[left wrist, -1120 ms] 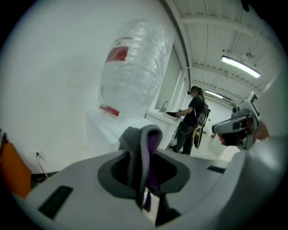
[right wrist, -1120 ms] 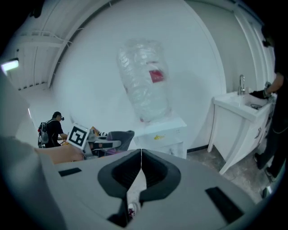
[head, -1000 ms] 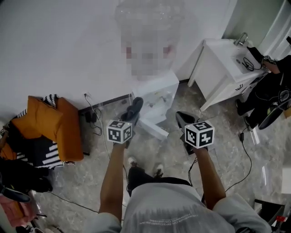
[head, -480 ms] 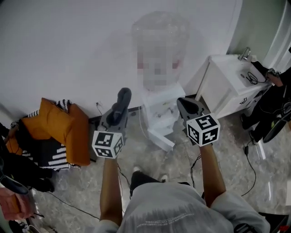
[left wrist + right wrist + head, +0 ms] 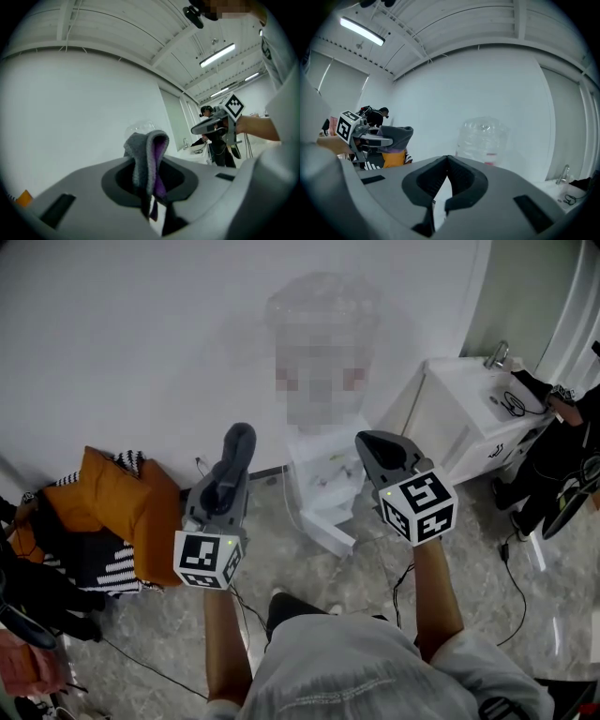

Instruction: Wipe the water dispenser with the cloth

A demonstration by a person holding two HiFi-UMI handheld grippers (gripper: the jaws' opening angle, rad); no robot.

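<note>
At the left edge of the floor, against the white wall, an orange cushion (image 5: 131,507) lies on a black-and-white striped fabric (image 5: 105,563). Right of it the left gripper (image 5: 149,194) is raised, its jaws clamped on the cloth (image 5: 146,154). The cloth is grey towelling with a purple inner face, folded over so a rounded hump stands up out of the jaws. This gripper's cube (image 5: 208,560) carries black-and-white square markers, the only clear print; the writing on the person's grey shirt (image 5: 347,667) is too small to read.

The water dispenser (image 5: 328,465) stands on the floor against the wall, ahead of and between the two grippers and apart from the cloth. It has a white body with a clear bottle (image 5: 323,306) upside down on top.

The right gripper (image 5: 446,164) is raised just right of the dispenser, with its jaws closed tip to tip on nothing. Farther right stands a white sink cabinet (image 5: 469,399) with a faucet (image 5: 499,354). A person in dark clothing (image 5: 567,423) is at the right edge.
</note>
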